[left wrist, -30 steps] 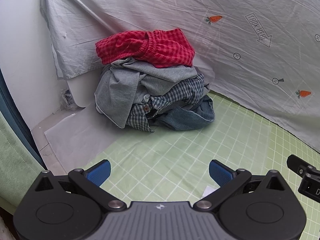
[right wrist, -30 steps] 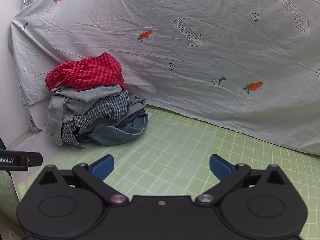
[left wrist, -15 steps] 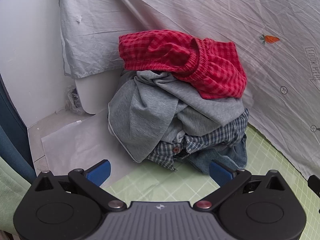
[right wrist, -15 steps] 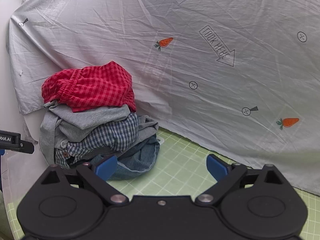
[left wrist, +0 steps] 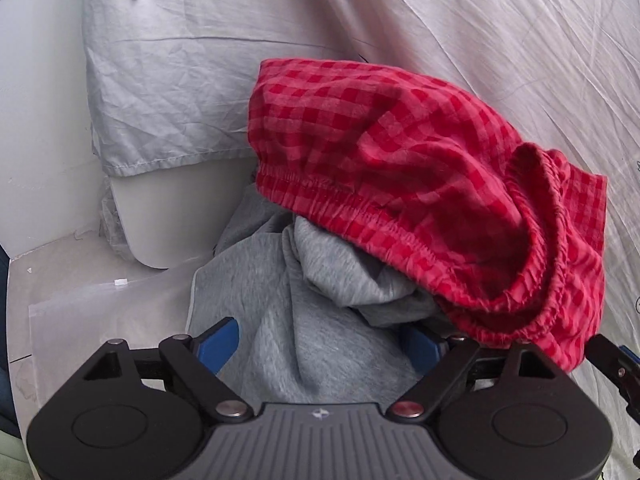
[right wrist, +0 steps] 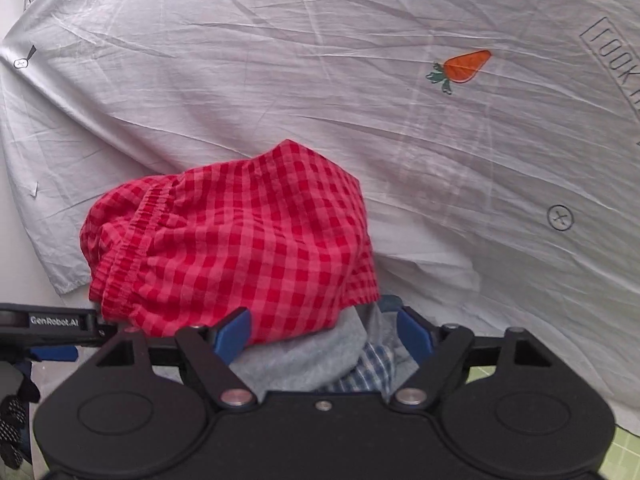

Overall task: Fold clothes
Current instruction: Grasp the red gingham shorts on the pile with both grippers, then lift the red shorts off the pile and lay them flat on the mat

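The left claw (left wrist: 318,344) stands released, its blue fingers straddling the grey sweatshirt (left wrist: 280,320) under the red checked shorts (left wrist: 420,184) topping the pile against the draped sheet (left wrist: 180,80); closing here would likely catch grey fabric too and drag the heap. The right claw (right wrist: 322,334), also released, reaches the shorts' lower edge, where it risks pinching the plaid shirt (right wrist: 368,372) beneath.

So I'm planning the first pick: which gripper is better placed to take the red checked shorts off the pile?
Probably the right gripper: its open fingers flank the lower edge of the red checked shorts. The left gripper, also open, faces the grey garment underneath.
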Demonstrator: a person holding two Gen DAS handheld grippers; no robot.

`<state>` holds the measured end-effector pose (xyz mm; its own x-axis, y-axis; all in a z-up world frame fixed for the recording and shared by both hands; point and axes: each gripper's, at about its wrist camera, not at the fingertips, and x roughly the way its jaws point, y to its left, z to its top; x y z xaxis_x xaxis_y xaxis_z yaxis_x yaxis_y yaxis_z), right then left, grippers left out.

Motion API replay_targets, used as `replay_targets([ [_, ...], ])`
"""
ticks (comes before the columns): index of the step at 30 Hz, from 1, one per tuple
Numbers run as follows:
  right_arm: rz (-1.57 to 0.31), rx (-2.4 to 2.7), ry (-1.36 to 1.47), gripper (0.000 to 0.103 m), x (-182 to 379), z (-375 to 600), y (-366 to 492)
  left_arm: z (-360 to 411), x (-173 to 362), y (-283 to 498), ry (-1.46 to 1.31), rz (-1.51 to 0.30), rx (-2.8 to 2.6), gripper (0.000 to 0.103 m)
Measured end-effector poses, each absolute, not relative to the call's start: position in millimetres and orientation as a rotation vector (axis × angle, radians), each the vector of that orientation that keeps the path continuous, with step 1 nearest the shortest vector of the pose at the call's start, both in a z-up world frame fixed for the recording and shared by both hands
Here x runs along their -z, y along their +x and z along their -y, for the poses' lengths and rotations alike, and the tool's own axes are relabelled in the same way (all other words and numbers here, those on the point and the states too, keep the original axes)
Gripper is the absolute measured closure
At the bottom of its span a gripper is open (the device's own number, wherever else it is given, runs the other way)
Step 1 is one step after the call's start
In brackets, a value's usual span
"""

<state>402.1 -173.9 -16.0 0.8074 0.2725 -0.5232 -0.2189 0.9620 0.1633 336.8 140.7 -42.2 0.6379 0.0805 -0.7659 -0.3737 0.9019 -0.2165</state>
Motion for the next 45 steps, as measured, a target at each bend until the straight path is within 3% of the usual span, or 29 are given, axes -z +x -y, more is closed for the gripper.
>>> replay_targets([
  [3,-0.607,-0.307,0.128,0.046,25,167,427,-137,45,345,-0.360,-0.843,-0.261,0.014],
  [8,-0.556,-0.330,0.142,0.100,33,161,424,-136,47,347,-0.348,-0.839,-0.252,0.013],
  [18,-0.479,-0.218,0.149,0.102,18,175,362,-124,29,318,-0.318,-0.828,-0.255,0.016],
  [28,-0.464,0.011,0.128,0.103,13,249,201,-63,27,224,-0.237,-0.894,-0.073,0.016],
  [32,-0.566,0.209,0.097,0.102,39,302,115,-19,53,179,-0.187,-0.992,0.035,0.016],
  [39,-0.924,0.654,0.133,0.101,111,395,-18,70,104,108,-0.094,-1.176,0.221,0.016],
  [42,-0.922,0.696,0.172,0.090,109,407,-53,99,113,86,-0.070,-1.214,0.270,0.016],
  [44,-0.899,0.675,0.161,0.070,103,406,-65,117,119,72,-0.054,-1.237,0.302,0.016],
  [45,-0.886,0.652,0.150,0.069,100,405,-68,124,121,67,-0.051,-1.241,0.310,0.016],
])
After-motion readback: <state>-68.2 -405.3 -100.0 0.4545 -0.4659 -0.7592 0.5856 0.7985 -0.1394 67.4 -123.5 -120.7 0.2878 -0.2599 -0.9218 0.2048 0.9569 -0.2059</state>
